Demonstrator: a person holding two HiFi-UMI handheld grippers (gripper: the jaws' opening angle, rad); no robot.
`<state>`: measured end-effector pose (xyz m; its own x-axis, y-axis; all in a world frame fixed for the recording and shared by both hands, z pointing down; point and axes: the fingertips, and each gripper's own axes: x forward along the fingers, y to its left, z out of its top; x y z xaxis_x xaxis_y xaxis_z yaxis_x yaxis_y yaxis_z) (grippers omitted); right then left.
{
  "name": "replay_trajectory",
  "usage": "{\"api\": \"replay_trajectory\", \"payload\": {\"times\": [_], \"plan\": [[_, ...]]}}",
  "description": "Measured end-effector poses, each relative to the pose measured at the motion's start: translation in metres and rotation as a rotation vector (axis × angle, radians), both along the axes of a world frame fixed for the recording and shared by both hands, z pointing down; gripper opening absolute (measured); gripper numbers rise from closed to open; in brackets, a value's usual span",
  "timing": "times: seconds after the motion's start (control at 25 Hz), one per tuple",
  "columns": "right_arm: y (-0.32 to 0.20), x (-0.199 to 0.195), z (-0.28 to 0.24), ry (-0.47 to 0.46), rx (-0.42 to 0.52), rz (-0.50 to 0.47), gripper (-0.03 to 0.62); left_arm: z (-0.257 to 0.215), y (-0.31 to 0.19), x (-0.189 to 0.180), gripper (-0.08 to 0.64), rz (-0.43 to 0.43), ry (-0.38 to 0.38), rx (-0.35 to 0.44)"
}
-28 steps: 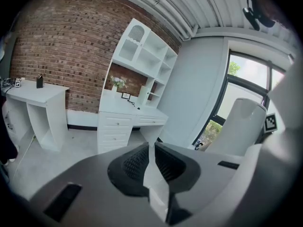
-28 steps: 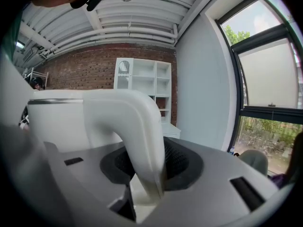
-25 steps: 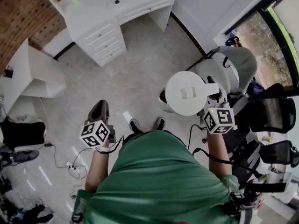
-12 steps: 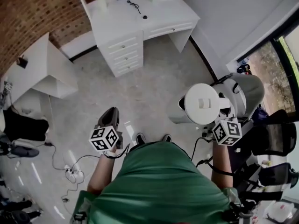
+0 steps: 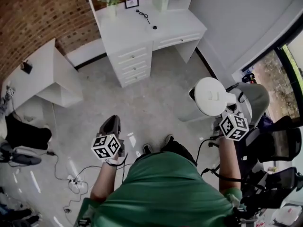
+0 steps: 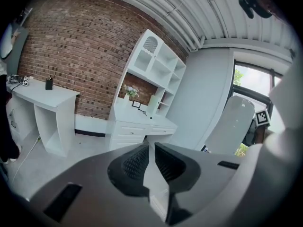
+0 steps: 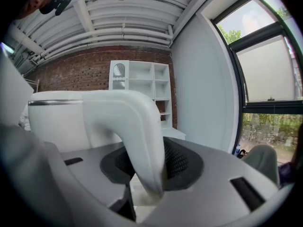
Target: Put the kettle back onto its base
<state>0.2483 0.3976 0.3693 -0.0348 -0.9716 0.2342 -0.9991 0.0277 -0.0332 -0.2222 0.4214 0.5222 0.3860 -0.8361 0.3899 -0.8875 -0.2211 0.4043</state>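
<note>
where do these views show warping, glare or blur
Head view: even daylight, with fisheye bending the white desk and floor edges. Left gripper view: the brick wall bows strongly and the corners are dark. Right gripper view: the kettle handle is very close and soft at its foot, and the window is bright but readable.

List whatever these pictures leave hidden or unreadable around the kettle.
- Kettle body: in the head view its own lid covers most of it; in the right gripper view the picture's left edge cuts it off.
- Its base: not identifiable in any view. The small dark item on the desk is too small to tell.
- Water level: no view shows inside.
</note>
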Motion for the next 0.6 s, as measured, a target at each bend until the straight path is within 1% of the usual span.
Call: {"api": "replay_trajectory", "payload": {"times": [0.16, 0.36, 0.6], "plan": [[-0.019, -0.010, 0.003, -0.010, 0.000, -0.009, 0.138, 0.010, -0.007, -0.006, 0.052, -0.012, -0.004, -0.021], [-0.058, -0.021, 0.014, 0.007, -0.007, -0.057, 0.138, 0.016, -0.025, -0.004, 0.052, -0.033, -0.010, -0.036], [-0.120, -0.025, 0.024, 0.013, -0.017, -0.107, 0.138, 0.007, -0.072, -0.007, 0.052, -0.086, -0.040, -0.036]]}}
